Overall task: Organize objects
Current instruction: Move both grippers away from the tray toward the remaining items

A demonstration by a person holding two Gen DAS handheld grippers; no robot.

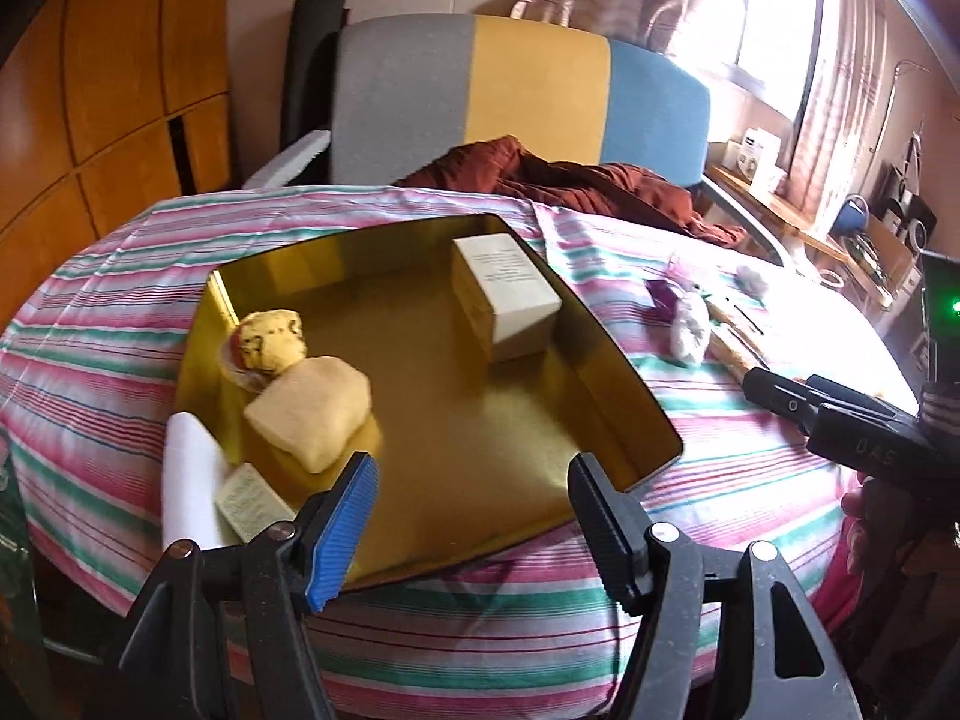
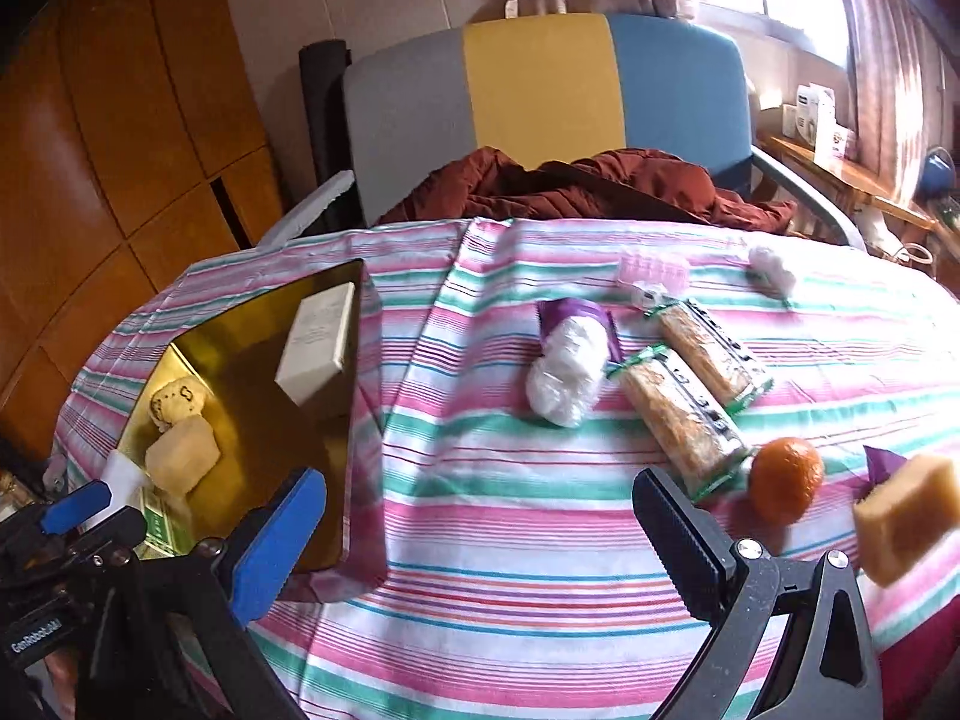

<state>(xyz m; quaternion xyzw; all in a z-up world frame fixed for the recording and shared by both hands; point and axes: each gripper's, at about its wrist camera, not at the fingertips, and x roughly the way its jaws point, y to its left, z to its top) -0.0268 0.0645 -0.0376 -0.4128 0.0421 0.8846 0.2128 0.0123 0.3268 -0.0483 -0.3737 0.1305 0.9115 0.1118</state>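
Gold tray (image 1: 606,372): glossy, rectangular, holds white box (image 1: 510,300); left tool (image 1: 474,516), right tool (image 2: 480,540) released, empty.

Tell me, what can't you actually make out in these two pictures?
- Print on the white box in the gold tray: too small, both views.
- Small green packet: partly behind the left fingers, left view.
- Yellow block: blurred, at the edge of the right view.
- Shelf clutter: washed out by window glare, left view.
- Right gripper tips: glare-washed in the left view.
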